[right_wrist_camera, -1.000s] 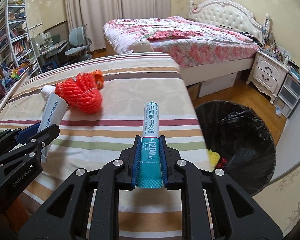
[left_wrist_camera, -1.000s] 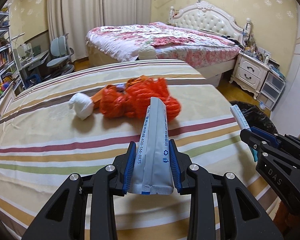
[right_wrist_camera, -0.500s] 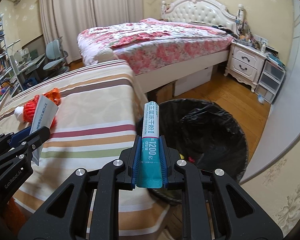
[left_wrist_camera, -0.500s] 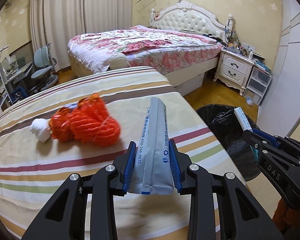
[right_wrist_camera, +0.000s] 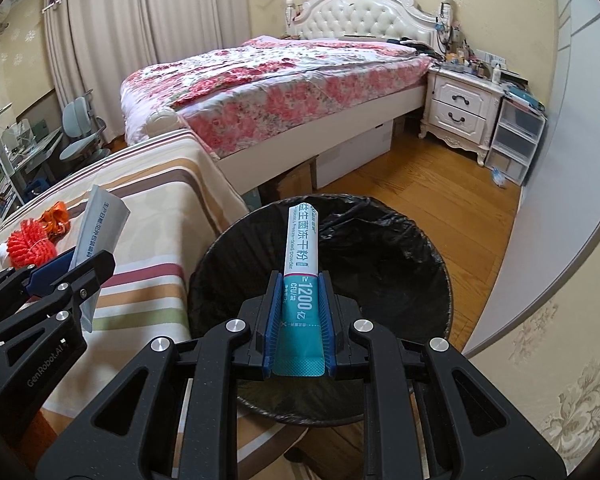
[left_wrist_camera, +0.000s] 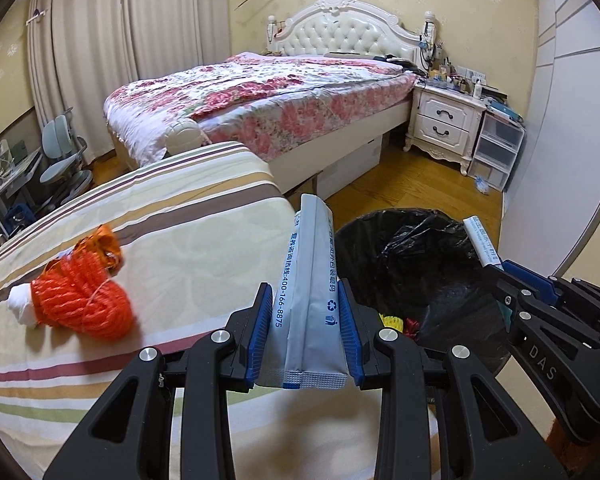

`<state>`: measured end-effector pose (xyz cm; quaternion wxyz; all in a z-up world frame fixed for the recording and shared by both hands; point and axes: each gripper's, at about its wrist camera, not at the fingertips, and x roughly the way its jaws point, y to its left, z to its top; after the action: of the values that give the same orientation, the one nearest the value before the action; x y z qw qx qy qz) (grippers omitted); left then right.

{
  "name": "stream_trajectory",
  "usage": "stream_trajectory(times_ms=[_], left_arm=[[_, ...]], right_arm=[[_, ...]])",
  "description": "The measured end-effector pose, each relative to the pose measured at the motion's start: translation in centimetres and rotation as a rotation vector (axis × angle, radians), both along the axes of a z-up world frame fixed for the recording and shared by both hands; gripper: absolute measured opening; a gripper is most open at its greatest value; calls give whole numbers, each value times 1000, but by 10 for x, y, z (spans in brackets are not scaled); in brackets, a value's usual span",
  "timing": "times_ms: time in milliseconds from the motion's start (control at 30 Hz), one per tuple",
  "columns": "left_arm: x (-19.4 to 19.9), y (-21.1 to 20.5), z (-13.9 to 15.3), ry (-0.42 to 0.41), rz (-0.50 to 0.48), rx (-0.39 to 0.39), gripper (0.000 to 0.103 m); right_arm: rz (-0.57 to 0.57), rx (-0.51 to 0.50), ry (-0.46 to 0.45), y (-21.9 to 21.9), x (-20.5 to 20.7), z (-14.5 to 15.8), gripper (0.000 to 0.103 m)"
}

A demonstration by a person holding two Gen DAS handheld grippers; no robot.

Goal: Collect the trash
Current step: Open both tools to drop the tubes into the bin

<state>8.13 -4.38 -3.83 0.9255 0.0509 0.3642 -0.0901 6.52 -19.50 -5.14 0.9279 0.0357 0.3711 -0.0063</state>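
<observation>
My left gripper (left_wrist_camera: 305,308) is shut on a grey sachet (left_wrist_camera: 308,280) printed with blue text, held over the right edge of the striped bed beside the bin. My right gripper (right_wrist_camera: 300,300) is shut on a teal and white stick sachet (right_wrist_camera: 302,264), directly above the black-lined trash bin (right_wrist_camera: 380,264). In the left wrist view the bin (left_wrist_camera: 412,264) sits right of the grey sachet, with yellow and red scraps inside, and the right gripper (left_wrist_camera: 500,276) shows at the right edge. The left gripper (right_wrist_camera: 96,264) appears at the left of the right wrist view.
An orange net bundle with a white wad (left_wrist_camera: 80,300) lies on the striped bedcover (left_wrist_camera: 180,220). Beyond stand a floral bed (left_wrist_camera: 280,96), a white nightstand (left_wrist_camera: 444,128), plastic drawers (left_wrist_camera: 496,152) and a desk chair (left_wrist_camera: 60,152). Wooden floor surrounds the bin.
Both grippers have swung rightward from over the striped bed toward the bin, each still holding its sachet. The right gripper went from over the bed to above the bin's opening.
</observation>
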Motion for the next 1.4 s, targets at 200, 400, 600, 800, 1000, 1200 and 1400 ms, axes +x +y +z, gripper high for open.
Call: stream_trajectory(times_ms=[200,400,600,800,1000,1200,1400], left_arm=[[14,-16,-7,15,-15,22,34],[21,-29,-12,25,-29,38,34],[26,-37,-16,38,-37,51,34],[30,-44,-17,44,-46,61,34],[31,-49,-18,50,-55,68,37],[32,-47,-16,42,-44,60,61],[28,-44,-15,32,-40,70,70]], right_arm=[[-17,9,5,-13,6,-3,18],[-36,23,16,-22,11,-8,18],[-55,27,28,-33,15,-12,19],[-74,33,34,-39,16,-14,20],[-82,38,34,-42,17,-15,20],[-115,58,27,-50,15,-14,38],[-136,61,29,-54,12,-14,38]])
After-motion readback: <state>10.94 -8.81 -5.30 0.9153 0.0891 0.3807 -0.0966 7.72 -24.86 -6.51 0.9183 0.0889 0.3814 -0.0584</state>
